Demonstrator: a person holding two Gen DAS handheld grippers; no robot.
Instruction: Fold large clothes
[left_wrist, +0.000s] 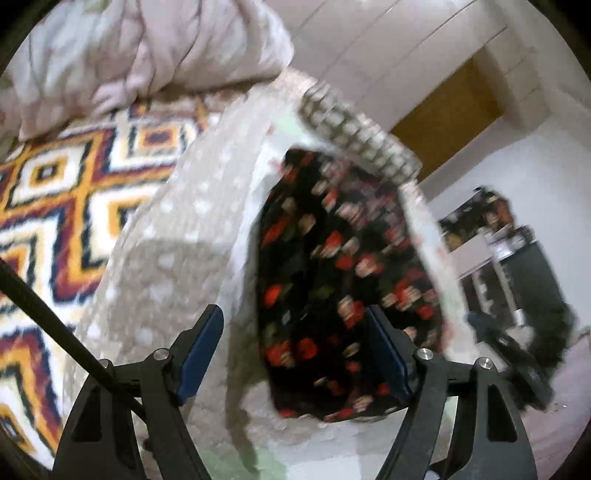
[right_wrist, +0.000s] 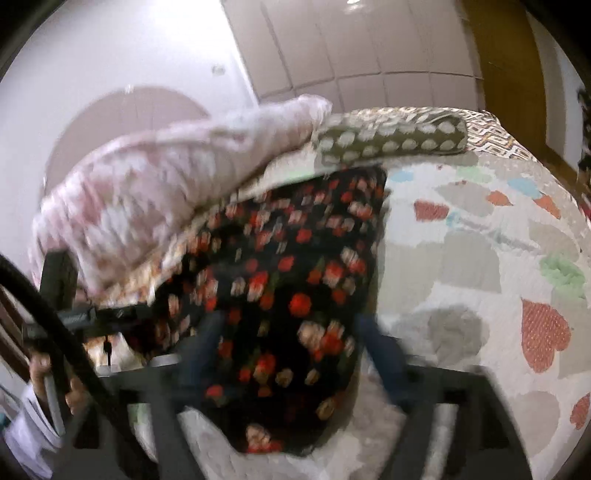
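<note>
Left wrist view is showing both grippers, left gripper (left_wrist: 295, 354) and right gripper (right_wrist: 288, 343), spread wide over the black floral garment (left_wrist: 343, 280) lying on the bed's (right_wrist: 480, 258) quilt, likely awaiting a hem grasp.

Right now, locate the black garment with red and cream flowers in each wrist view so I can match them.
Left wrist: the black floral garment fills centre to lower right, between the open fingers of the left gripper.
Right wrist: the garment runs down the centre, between the blurred open fingers of the right gripper.
Shared landmark: the olive bolster with white dots, just above it.
</note>
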